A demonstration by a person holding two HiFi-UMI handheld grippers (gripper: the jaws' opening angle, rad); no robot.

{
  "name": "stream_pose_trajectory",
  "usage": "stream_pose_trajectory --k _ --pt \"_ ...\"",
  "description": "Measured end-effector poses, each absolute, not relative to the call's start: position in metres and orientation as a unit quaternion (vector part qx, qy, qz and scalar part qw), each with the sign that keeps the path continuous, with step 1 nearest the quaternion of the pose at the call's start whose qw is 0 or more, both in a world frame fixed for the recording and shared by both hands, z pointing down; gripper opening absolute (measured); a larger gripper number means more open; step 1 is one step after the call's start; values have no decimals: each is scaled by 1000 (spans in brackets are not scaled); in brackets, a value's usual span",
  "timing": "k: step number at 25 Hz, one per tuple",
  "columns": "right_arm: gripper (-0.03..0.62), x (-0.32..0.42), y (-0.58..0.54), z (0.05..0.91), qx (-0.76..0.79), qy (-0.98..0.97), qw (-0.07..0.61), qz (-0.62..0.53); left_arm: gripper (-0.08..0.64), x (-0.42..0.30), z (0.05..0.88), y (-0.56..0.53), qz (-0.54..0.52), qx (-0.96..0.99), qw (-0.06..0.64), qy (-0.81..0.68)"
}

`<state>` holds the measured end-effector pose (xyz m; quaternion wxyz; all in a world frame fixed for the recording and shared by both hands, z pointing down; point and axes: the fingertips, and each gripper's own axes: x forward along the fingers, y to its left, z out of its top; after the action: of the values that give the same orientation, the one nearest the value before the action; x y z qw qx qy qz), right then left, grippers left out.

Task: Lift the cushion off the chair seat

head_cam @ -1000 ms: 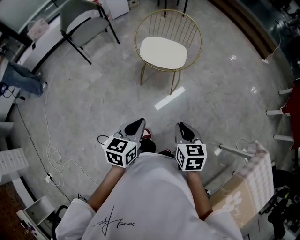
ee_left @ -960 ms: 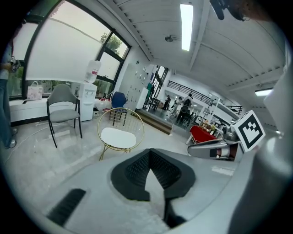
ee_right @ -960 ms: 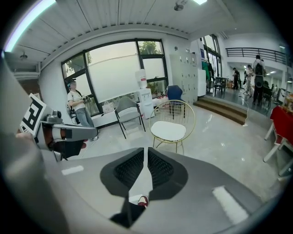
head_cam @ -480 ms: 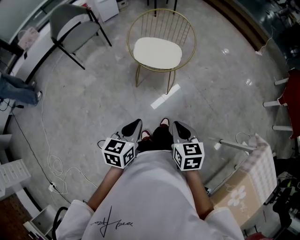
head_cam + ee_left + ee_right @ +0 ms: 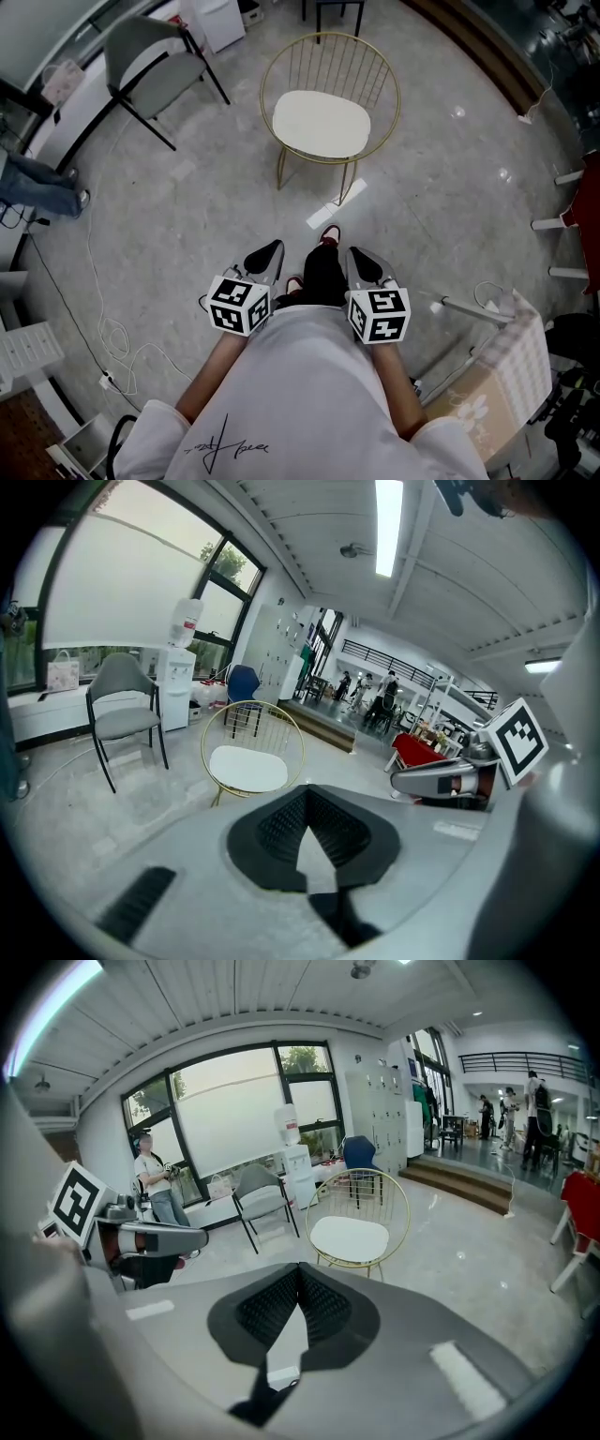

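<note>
So right now the cushion (image 5: 322, 124) is that cream pad lying flat on the seat of the gold wire chair (image 5: 328, 160), upper middle of the head view, and both grippers are well short of it, held low in the frame close to the person's body. Left gripper (image 5: 271, 247) and right gripper (image 5: 357, 253) both have their jaws pressed together with nothing in them, and each gripper view just shows the chair out ahead over bare floor (image 5: 441, 187). What I'd worry about: the jaws need to open before they get there, or they'll just poke the pad and shove it around. It also sits inside the wire rim, so a low approach could clip the metal and skid or tip what looks like a light chair on that shiny floor. And grabbing one edge only, I'd guess the pad flops and slips out.
</note>
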<state>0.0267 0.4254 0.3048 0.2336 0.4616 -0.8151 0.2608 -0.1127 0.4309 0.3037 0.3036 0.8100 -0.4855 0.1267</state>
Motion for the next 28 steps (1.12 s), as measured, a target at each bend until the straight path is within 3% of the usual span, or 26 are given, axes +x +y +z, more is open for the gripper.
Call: stream_pose_trajectory --k 28 --pt "8 92 205 310 477 -802 202 297 -2 -70 292 201 142 805 293 -496"
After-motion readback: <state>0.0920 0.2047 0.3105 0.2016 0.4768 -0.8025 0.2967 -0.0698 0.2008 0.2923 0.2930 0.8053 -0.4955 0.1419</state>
